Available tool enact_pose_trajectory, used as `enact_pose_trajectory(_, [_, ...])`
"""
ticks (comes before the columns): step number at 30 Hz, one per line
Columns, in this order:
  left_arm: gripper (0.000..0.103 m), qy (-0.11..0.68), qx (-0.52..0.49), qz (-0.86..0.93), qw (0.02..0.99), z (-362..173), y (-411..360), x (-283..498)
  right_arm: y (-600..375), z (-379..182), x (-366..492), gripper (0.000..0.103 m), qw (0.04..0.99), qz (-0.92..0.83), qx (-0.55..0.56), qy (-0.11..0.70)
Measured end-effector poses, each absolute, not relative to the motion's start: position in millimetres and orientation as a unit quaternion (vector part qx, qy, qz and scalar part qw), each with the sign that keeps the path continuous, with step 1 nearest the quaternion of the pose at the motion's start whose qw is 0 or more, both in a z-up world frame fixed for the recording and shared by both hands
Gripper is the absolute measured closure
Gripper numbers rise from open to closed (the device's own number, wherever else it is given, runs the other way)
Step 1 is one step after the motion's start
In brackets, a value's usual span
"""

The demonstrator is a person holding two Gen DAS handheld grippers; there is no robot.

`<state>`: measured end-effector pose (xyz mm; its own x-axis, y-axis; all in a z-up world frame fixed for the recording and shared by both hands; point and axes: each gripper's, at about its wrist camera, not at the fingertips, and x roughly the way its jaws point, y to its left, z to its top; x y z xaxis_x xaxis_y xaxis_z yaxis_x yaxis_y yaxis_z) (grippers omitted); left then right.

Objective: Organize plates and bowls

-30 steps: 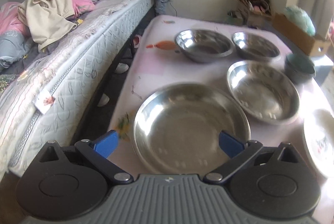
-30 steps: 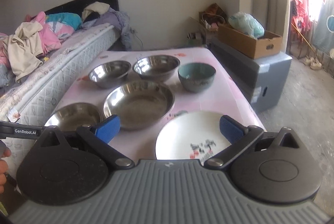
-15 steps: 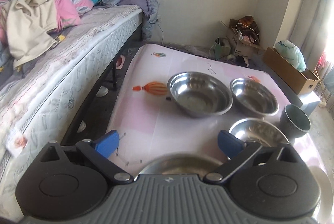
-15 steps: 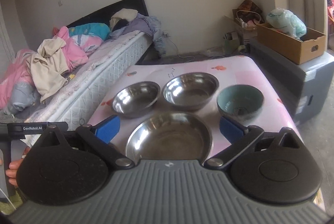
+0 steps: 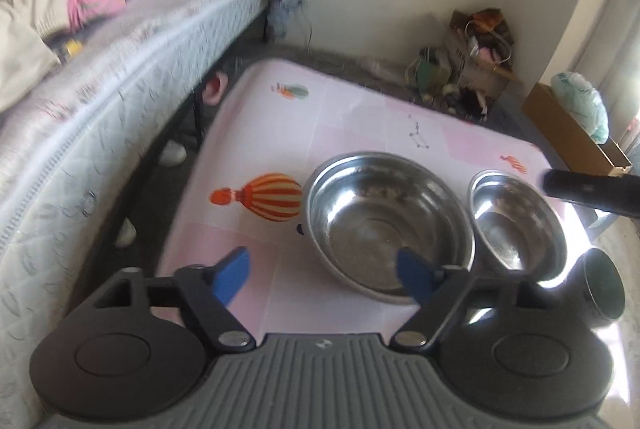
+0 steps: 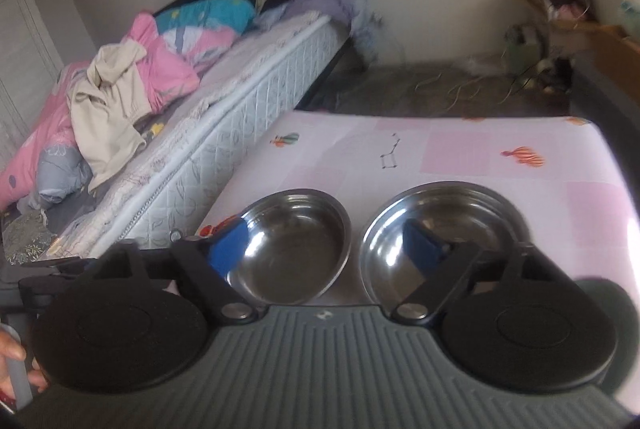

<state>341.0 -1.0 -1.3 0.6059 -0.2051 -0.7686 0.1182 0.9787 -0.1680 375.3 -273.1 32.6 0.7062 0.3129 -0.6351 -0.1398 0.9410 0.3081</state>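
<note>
Two steel bowls stand side by side on the pink table (image 5: 360, 117). In the left wrist view the left bowl (image 5: 384, 221) looks larger than the right bowl (image 5: 516, 225), and a dark teal bowl (image 5: 602, 289) sits at the right edge. My left gripper (image 5: 322, 273) is open and empty, just before the left bowl. In the right wrist view my right gripper (image 6: 328, 249) is open and empty above the near rims of the left bowl (image 6: 292, 253) and the right bowl (image 6: 444, 229). The larger steel dishes and the white plate are out of view.
A bed (image 5: 120, 69) with piled clothes runs along the table's left side, shoes under it. Boxes and clutter (image 5: 472, 69) stand against the far wall. The other gripper's dark body (image 5: 592, 189) reaches in from the right in the left wrist view. The table's far half (image 6: 440, 149) is bare.
Both grippers have moved forward over the table toward the two back steel bowls. The large steel dishes and the white plate have dropped out of view. Both grippers stay open.
</note>
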Motion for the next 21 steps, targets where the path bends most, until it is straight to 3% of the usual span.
enact_pose_trajectory(3, [0.043, 0.461, -0.062, -0.087, 0.881, -16.4, -5.4, 361.0, -262.8, 8.7, 423.4, 0.059, 0.899, 0.133, 0.119, 0.399])
enact_pose_trajectory(9, [0.065, 0.496, -0.066, -0.083, 0.862, -36.0, -12.4, 382.0, -244.2, -29.4, 482.2, 0.079, 0.879, 0.151, 0.094, 0.443])
enact_pose_trajectory(15, [0.076, 0.53, -0.083, -0.078, 0.84, -53.7, -11.7, 394.1, -233.9, -46.9, 504.5, 0.085, 0.867, 0.168, 0.08, 0.462])
enact_pose_trajectory(21, [0.078, 0.535, -0.102, -0.071, 0.836, -63.2, -9.3, 400.8, -229.1, -59.2, 517.2, 0.087, 0.859, 0.172, 0.074, 0.477])
